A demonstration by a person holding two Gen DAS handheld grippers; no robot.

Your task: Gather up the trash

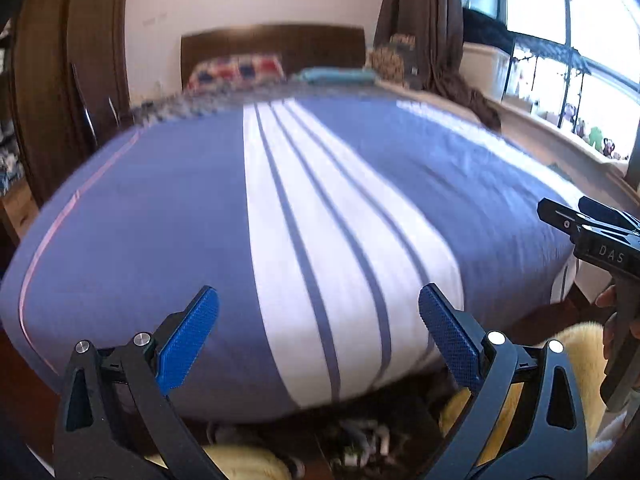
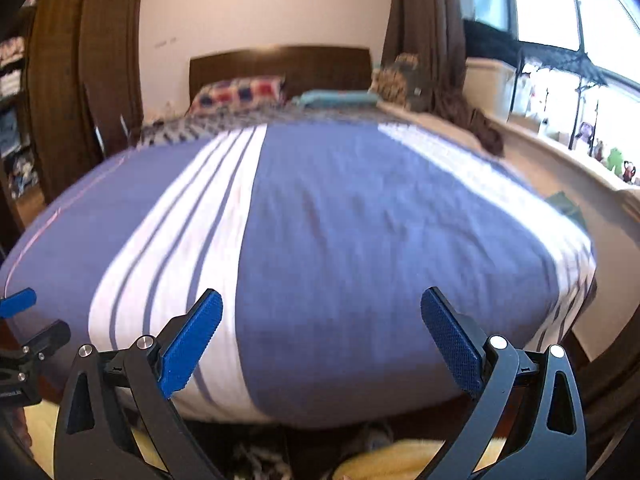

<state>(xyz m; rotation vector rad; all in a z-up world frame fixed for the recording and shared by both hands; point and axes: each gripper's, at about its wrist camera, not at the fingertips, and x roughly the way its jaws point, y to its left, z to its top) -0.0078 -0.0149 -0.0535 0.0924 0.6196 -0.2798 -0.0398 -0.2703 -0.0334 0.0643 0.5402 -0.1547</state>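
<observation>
No trash shows clearly in either view. My left gripper (image 1: pixel 319 312) is open and empty, held at the foot of a bed with a blue and white striped cover (image 1: pixel 180 220). My right gripper (image 2: pixel 322 314) is open and empty, also at the foot of the bed cover (image 2: pixel 360 240). The right gripper's body shows at the right edge of the left wrist view (image 1: pixel 600 248). The left gripper's blue fingertip (image 2: pixel 18 302) shows at the left edge of the right wrist view. A small dark green thing (image 2: pixel 566 206) lies by the bed's right side; I cannot tell what it is.
Pillows (image 1: pixel 236 70) and a dark headboard (image 1: pixel 272 42) lie at the far end. A wardrobe (image 1: pixel 60 80) stands left. A window sill with small figures (image 1: pixel 596 140) runs along the right. A yellow fluffy rug (image 1: pixel 576 356) and shoes (image 1: pixel 360 436) lie on the floor below.
</observation>
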